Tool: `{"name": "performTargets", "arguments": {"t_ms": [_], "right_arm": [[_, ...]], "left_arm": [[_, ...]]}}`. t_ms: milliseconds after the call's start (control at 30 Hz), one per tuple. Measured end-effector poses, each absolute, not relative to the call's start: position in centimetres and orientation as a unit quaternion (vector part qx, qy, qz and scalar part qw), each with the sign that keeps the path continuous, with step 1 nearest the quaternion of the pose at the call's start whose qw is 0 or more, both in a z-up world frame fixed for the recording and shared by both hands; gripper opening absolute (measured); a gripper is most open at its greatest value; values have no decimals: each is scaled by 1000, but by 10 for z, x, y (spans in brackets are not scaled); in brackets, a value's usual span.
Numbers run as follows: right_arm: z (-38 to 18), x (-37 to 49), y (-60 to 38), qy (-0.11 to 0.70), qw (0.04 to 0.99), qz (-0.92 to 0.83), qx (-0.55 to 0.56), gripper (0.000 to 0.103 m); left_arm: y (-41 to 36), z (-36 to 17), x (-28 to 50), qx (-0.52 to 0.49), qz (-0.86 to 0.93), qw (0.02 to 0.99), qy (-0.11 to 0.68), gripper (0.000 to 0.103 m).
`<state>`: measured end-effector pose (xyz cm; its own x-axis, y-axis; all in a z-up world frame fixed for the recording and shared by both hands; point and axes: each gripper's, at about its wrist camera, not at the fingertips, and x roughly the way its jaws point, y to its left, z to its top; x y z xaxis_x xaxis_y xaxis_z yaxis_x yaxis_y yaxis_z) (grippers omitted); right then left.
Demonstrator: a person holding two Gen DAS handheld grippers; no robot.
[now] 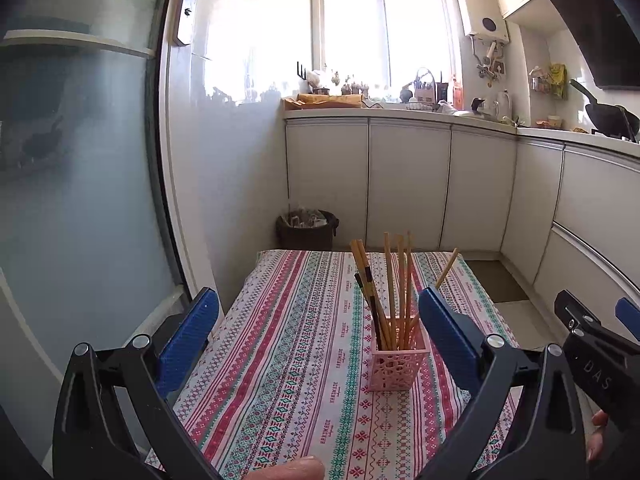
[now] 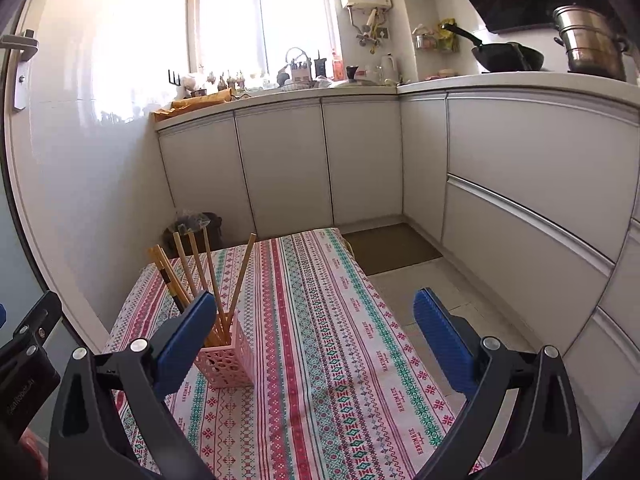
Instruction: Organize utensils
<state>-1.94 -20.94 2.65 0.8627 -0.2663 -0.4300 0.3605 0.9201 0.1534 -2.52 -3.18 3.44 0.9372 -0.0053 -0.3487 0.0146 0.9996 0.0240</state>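
A pink lattice holder (image 1: 396, 364) stands upright on a small table with a striped patterned cloth (image 1: 296, 344). Several wooden chopsticks (image 1: 394, 288) stand in it, fanned out. My left gripper (image 1: 318, 304) is open and empty, above the table's near side, the holder just inside its right finger. In the right wrist view the holder (image 2: 228, 358) and chopsticks (image 2: 204, 276) sit partly behind the left finger of my right gripper (image 2: 316, 308), which is open and empty over the cloth (image 2: 320, 320).
White kitchen cabinets (image 2: 360, 160) wrap the back and right. A dark bin (image 1: 306, 230) stands behind the table. A brown floor mat (image 2: 390, 246) lies on the right. A glass door (image 1: 80, 200) is on the left. A wok (image 2: 508, 56) and steel pot (image 2: 588, 44) sit on the counter.
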Motion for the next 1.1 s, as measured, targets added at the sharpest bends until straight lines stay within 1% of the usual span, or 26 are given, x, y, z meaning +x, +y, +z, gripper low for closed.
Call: {"name": "performTargets", "arguments": {"t_ms": [1100], "right_arm": [[21, -17, -213, 216, 955, -164, 123, 96]], "left_arm": [[-36, 27, -19, 14, -16, 980, 195, 96]]}}
